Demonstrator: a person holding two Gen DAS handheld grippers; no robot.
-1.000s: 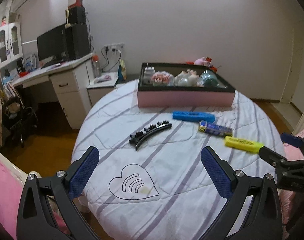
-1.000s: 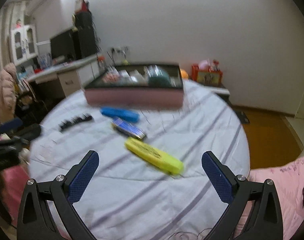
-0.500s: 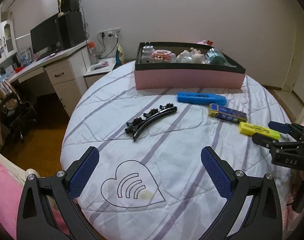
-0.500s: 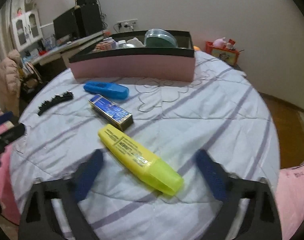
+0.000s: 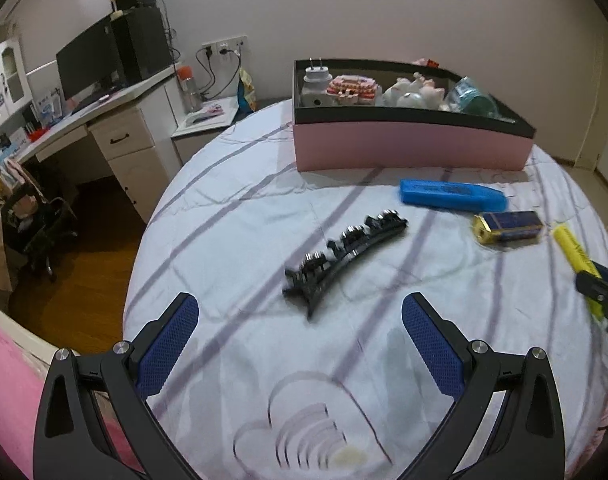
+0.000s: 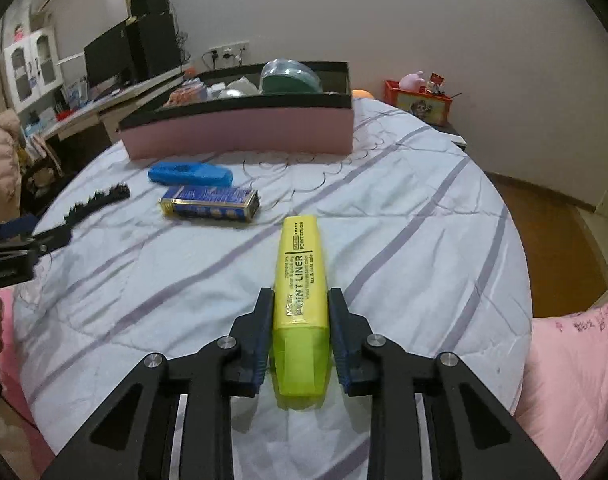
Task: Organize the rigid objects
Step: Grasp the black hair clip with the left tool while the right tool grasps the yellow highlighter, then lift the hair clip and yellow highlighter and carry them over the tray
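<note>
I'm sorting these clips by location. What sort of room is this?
Most likely a bedroom at home: the things lie on a quilted, striped bedspread, a desk with a monitor stands by the wall, and pink bedding shows at the edge.

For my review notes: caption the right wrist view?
Right gripper, jaws just closed, clamps the yellow highlighter on the striped bedspread.

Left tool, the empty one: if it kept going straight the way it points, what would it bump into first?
Most likely the black hair clip, lying just ahead between the left tool's open fingers; depth is uncertain, so it might reach the bedsheet first.
</note>
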